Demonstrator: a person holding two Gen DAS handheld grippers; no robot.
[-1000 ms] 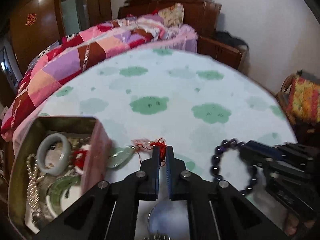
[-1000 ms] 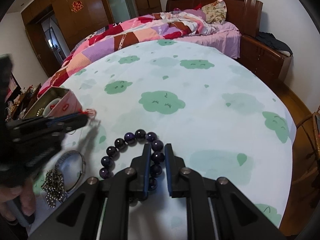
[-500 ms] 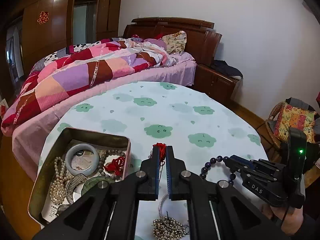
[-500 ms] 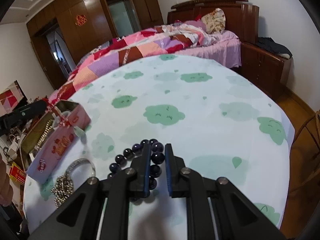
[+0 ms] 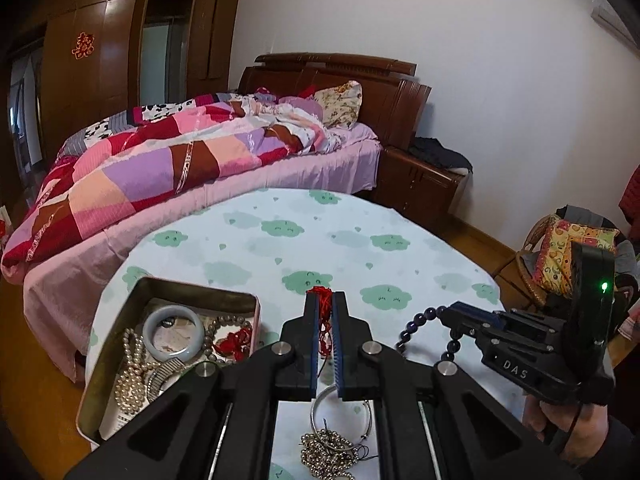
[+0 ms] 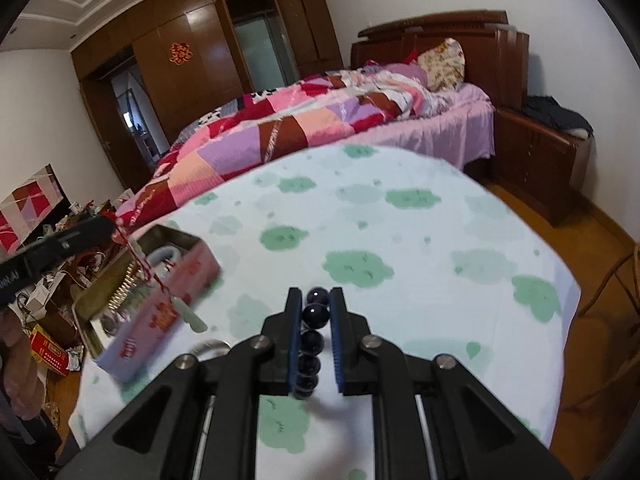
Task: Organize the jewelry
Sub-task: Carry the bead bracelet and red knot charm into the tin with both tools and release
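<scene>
Mid-task. Left tongs (image 5: pixel 325 312) pinch red-corded pendant (image 6: pixel 191 316); right tongs (image 6: pixel 314 312) clamp dark bead bracelet (image 6: pixel 313 334). Tin (image 5: pixel 120 364), lower left, part-filled. Bangle (image 5: pixel 340 420), bead chain (image 5: pixel 328 456) left on counter (image 5: pixel 340 248).

Home bedroom: bed (image 5: pixel 224 160) w/ quilt, wardrobe (image 6: pixel 208 60)

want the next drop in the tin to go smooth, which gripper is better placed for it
Left. The left gripper holds the red cord beside the open tin, its jade pendant dangling by the wall. The right gripper holds the dark beads farther off.
</scene>
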